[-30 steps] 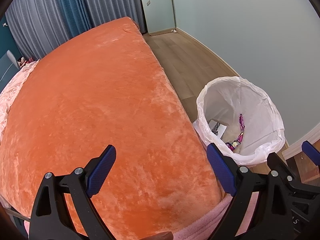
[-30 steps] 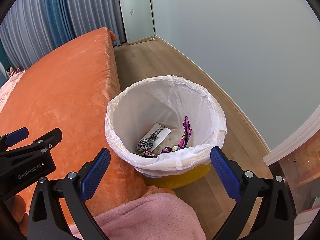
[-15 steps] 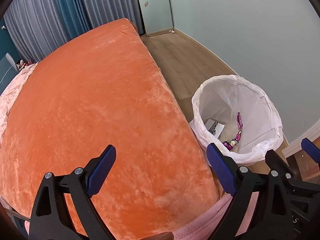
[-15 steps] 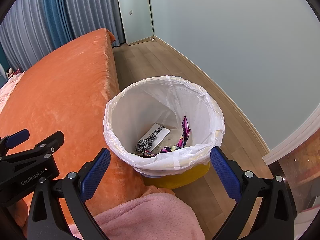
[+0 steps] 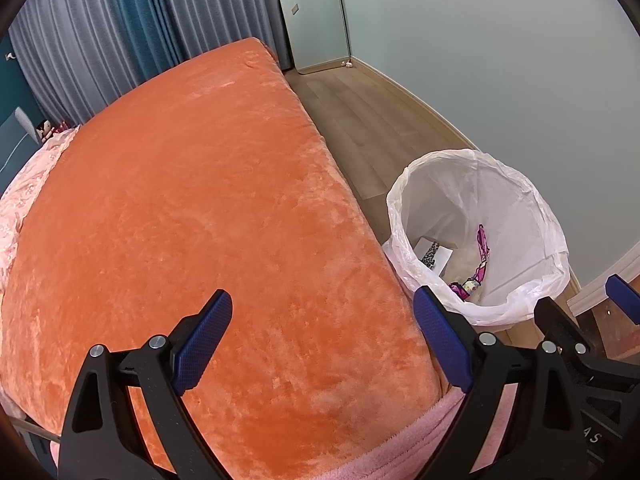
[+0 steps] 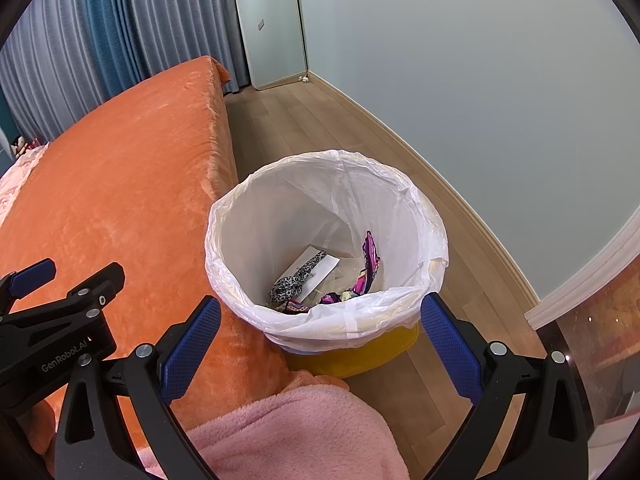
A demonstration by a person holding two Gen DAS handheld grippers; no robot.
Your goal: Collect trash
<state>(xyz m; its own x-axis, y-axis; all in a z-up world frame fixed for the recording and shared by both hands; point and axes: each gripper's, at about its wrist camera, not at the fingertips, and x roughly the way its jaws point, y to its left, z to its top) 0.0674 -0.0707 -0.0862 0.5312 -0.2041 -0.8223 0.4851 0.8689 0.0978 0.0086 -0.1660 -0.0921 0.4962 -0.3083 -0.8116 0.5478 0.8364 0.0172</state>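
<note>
Both views drift back slightly from the bin (image 6: pixel 326 240), which sits beside the bed (image 5: pixel 192 208) for easy drops. The left gripper (image 5: pixel 322 340) and right gripper (image 6: pixel 320 344) gape wide, holding nothing; wrappers (image 6: pixel 368 264) lie inside.

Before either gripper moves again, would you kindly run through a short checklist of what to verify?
1. Left gripper open and empty: ok.
2. Right gripper open and empty: ok.
3. Trash bin upright beside the bed: ok.
4. White liner folded over the rim: ok.
5. Wrappers lying inside the bin: ok.
6. Any trash left to collect on the bed: none visible; beyond these views, cannot tell.
</note>
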